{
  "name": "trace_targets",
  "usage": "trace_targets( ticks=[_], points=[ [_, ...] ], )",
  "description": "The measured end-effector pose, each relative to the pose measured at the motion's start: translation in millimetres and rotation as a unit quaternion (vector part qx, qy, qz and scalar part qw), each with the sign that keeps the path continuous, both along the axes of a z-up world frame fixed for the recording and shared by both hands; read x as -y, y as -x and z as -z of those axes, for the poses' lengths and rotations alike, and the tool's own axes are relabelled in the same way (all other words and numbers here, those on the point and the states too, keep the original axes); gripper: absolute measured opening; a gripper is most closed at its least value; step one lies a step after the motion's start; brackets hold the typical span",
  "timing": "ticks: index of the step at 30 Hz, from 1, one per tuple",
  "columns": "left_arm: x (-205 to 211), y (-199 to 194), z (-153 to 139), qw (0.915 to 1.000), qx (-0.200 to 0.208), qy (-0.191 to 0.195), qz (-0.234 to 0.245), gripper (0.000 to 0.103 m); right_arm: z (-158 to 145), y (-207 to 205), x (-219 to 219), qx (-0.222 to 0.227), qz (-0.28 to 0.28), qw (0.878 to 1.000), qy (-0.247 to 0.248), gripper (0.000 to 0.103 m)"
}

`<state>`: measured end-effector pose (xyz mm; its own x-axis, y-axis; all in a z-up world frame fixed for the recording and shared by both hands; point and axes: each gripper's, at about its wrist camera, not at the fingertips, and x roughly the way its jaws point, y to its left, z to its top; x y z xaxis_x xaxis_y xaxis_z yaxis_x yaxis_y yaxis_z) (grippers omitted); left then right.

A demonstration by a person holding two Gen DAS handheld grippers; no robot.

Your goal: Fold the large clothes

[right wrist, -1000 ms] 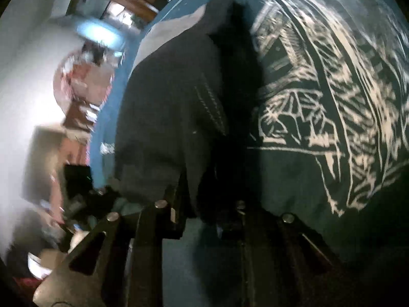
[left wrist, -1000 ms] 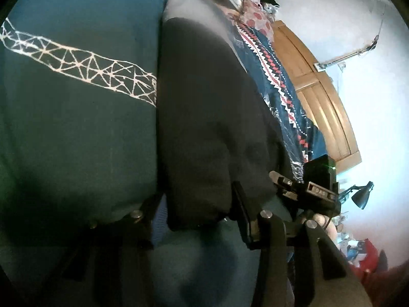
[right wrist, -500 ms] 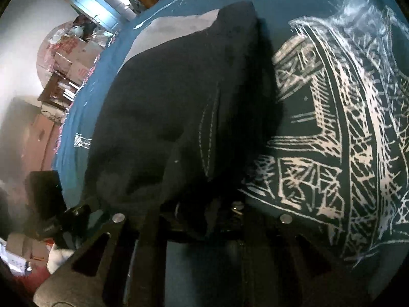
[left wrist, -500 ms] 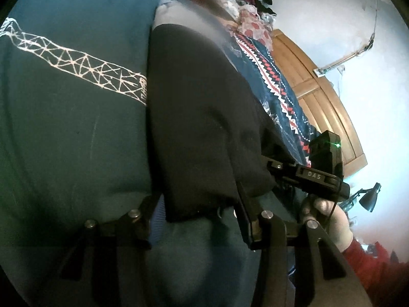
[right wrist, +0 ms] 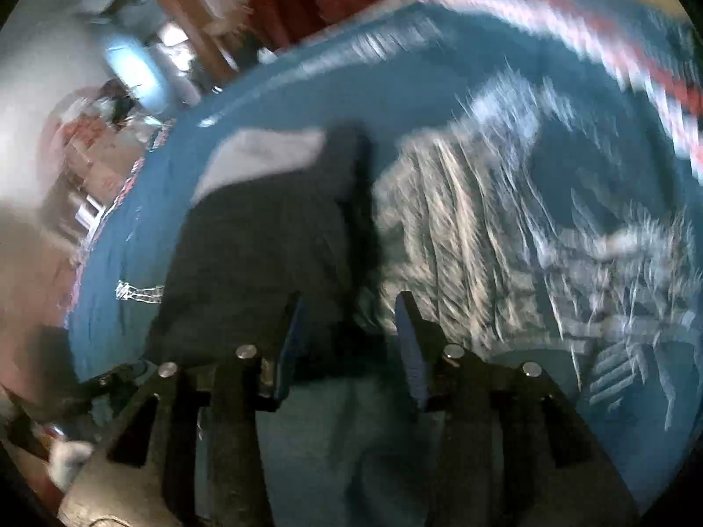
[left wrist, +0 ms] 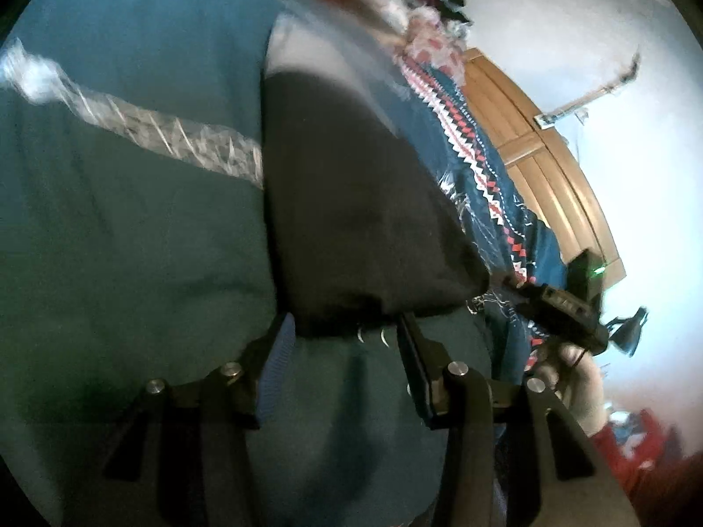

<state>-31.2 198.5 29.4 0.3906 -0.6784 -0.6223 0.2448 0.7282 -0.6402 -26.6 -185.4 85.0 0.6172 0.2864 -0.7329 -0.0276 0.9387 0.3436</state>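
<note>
Both claws stand open, holding nothing, at the near hem of the dark garment (left wrist: 351,202), which lies flat on the teal bedspread (left wrist: 132,228). Left claw (left wrist: 345,351) straddles one hem corner; right claw (right wrist: 347,338) straddles the other. Risk, as I judge it: closing too low could pinch the bedspread with the hem, or catch only one layer, dragging the fold crooked.

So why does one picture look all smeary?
The right wrist view is motion-blurred: the white pattern on the blue bedspread streaks. The left wrist view is sharper, with the dark garment fairly clear, though both bend at the fisheye edges.
</note>
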Motion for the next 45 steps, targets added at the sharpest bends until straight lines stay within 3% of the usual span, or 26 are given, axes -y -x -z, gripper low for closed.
trace_targets(
  ticks=[1, 3, 5, 6, 8, 10, 11, 12, 14, 15, 16, 17, 20, 24, 29, 34, 39, 45],
  points=[
    [-0.4, 0.6, -4.6, 0.9999, 0.007, -0.015, -0.003, 0.050, 1.0, -6.0, -13.0, 0.006, -0.018, 1.000, 0.008, 0.036],
    [2.4, -1.0, -10.5, 0.9991, 0.013, -0.040, -0.009, 0.050, 31.1, -27.3, -36.1, -0.027, -0.056, 0.998, 0.010, 0.013],
    [6.5, -0.4, -16.2, 0.9978, 0.019, -0.063, -0.007, 0.051, 65.4, -37.7, -32.8, -0.067, -0.047, 0.997, 0.011, 0.011],
    [8.2, 1.5, -18.9, 0.9973, 0.022, -0.071, -0.004, 0.051, 78.5, -37.4, -21.3, -0.069, -0.031, 0.997, -0.032, 0.010],
    [7.0, 6.6, -21.0, 0.9960, 0.026, -0.086, 0.000, 0.056, 77.7, -33.4, -13.0, -0.076, -0.006, 0.995, -0.065, 0.009],
    [3.3, 11.1, -20.2, 0.9917, 0.032, -0.124, -0.003, 0.057, 52.4, -15.9, -19.7, -0.051, -0.008, 0.999, -0.010, 0.018],
    [1.8, 13.0, -20.4, 0.9882, 0.036, -0.149, -0.008, 0.057, 43.4, -7.2, -23.9, -0.038, -0.016, 0.999, 0.016, 0.033],
    [3.2, 16.5, -21.7, 0.9822, 0.048, -0.181, -0.013, 0.057, 30.2, 11.2, -38.6, -0.014, -0.035, 0.998, 0.057, 0.057],
    [10.7, 24.5, -22.9, 0.9674, 0.074, -0.242, -0.018, 0.060, 25.1, 36.7, -58.8, 0.010, -0.052, 0.993, 0.109, 0.092],
    [14.6, 28.6, -21.5, 0.9608, 0.081, -0.264, -0.022, 0.062, 30.1, 51.5, -68.2, 0.019, -0.055, 0.987, 0.147, 0.102],
    [17.9, 31.6, -17.9, 0.9578, 0.083, -0.274, -0.024, 0.070, 36.4, 61.9, -68.2, 0.023, -0.056, 0.983, 0.171, 0.101],
    [20.3, 33.4, -11.1, 0.9573, 0.077, -0.278, -0.022, 0.079, 48.1, 73.4, -69.9, 0.019, -0.059, 0.981, 0.186, 0.101],
    [26.8, 33.9, 16.7, 0.9553, 0.042, -0.292, -0.022, 0.087, 77.4, 82.8, -77.1, -0.016, -0.059, 0.976, 0.209, 0.101],
    [33.6, 35.4, 18.0, 0.9484, 0.038, -0.313, -0.031, 0.093, 97.1, 84.2, -68.6, -0.058, -0.048, 0.976, 0.206, 0.103],
    [24.9, 23.9, 20.0, 0.9576, 0.000, -0.285, -0.044, 0.103, 97.8, 75.1, -57.9, -0.075, -0.043, 0.981, 0.174, 0.103],
    [28.0, 19.7, 23.3, 0.9534, -0.008, -0.298, -0.048, 0.103, 99.0, 70.6, -55.7, -0.070, -0.035, 0.980, 0.184, 0.103],
    [38.4, 17.3, 26.0, 0.9451, 0.012, -0.321, -0.057, 0.103, 100.5, 70.0, -60.5, -0.074, -0.023, 0.977, 0.197, 0.103],
    [40.1, 19.8, 27.0, 0.9426, 0.026, -0.321, -0.087, 0.103, 100.6, 73.8, -63.6, -0.075, -0.024, 0.977, 0.200, 0.103]
  ],
)
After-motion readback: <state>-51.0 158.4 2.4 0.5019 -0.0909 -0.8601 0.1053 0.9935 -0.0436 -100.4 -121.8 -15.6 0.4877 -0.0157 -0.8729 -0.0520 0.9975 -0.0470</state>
